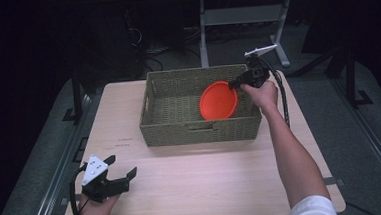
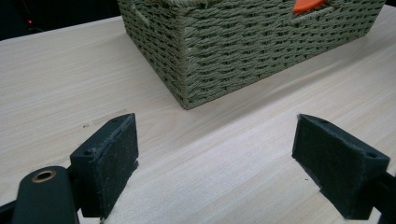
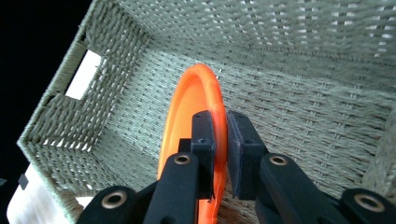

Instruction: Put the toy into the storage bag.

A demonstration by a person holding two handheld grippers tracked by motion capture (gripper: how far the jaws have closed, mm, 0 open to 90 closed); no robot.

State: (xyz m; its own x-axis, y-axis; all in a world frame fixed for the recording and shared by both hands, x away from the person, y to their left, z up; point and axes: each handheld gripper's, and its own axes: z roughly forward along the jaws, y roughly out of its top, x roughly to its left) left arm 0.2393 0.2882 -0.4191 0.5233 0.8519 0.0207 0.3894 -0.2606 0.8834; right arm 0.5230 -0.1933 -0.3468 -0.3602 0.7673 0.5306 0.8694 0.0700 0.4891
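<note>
Keep right gripper [image 3: 220,154] clamped on orange plate [image 1: 218,100] rim, lower gently into basket [image 1: 172,130] at frame centre; left gripper [image 1: 122,167] idle, jaws wide, lower left.

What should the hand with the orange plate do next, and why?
Probably lower it a little more, then let go. The right hand-held gripper is shut on the rim of the orange plate, which stands on edge and tilted inside the woven basket. Whether its lower edge rests on the basket floor yet is hard to tell.
</note>
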